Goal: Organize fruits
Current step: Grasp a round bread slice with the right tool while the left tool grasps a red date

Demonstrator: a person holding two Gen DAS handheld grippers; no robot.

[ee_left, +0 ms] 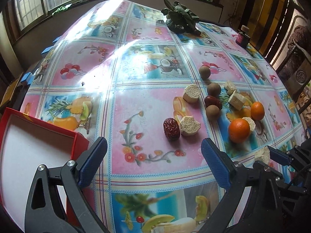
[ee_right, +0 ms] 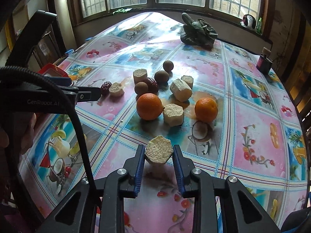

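Sugarcane piece (ee_right: pixel 159 152), pale, fibrous and six-sided on its cut face, sits clamped between the blue ribbed pads of the right tool (ee_right: pixel 159 154), raised just above the desk (ee_right: pixel 252 116) at its near edge. The left tool (ee_left: pixel 154 153) hovers low with its jaws spread wide and nothing between them, pointing toward a wrinkled red date (ee_left: pixel 171 129) that touches another sugarcane chunk (ee_left: pixel 189 125). A red box (ee_left: pixel 38 151) with a white inside lies just beside the left tool's left finger; the part in view holds nothing. On the glossy patterned cloth, further sugarcane chunks, three round brown longans such as one (ee_right: pixel 168 66) farthest back, a second date (ee_right: pixel 151 83) and two smooth oranges (ee_right: pixel 149 106) (ee_right: pixel 206 107) lie clustered mid-desk. Dark leafy greens (ee_right: pixel 198 32) and a small dark bottle (ee_right: pixel 264 61) stand well apart near the far edge.
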